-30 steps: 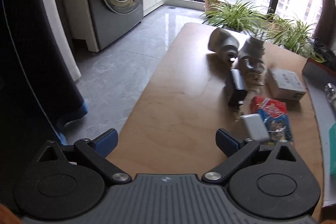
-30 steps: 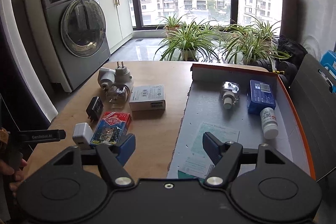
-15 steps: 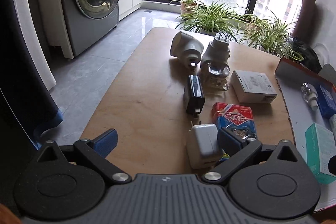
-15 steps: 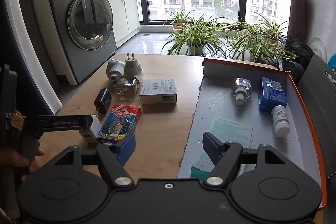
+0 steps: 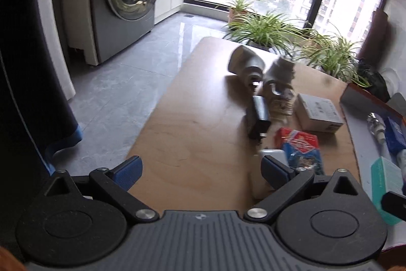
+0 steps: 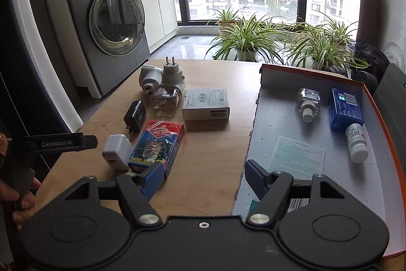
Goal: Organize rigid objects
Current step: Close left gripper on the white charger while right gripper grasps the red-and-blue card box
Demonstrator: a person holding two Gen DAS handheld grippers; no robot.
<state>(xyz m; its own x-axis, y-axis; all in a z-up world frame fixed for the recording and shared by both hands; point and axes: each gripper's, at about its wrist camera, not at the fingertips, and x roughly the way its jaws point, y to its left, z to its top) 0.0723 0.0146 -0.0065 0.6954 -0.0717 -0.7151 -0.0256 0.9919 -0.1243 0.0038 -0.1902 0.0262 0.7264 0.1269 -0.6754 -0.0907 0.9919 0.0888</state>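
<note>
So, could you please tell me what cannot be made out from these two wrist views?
- White charger: left wrist view, mostly behind the left gripper's finger.
- Two white plugs: left wrist view, motion-blurred.
- Teal box: right wrist view, largely hidden by the right gripper.
- White bottle: its label print is too small to read.
- Orange-rimmed tray: near corner cut off.

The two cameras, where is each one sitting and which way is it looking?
Left wrist: sits on the left gripper, facing along the wooden table toward the window; its open blue-padded fingers show, beside the white charger.
Right wrist: sits on the right gripper, facing the table and the orange-rimmed tray; its open fingers show, plus the person's left hand.
Shared: both see the white charger, card box and washing machine.
</note>
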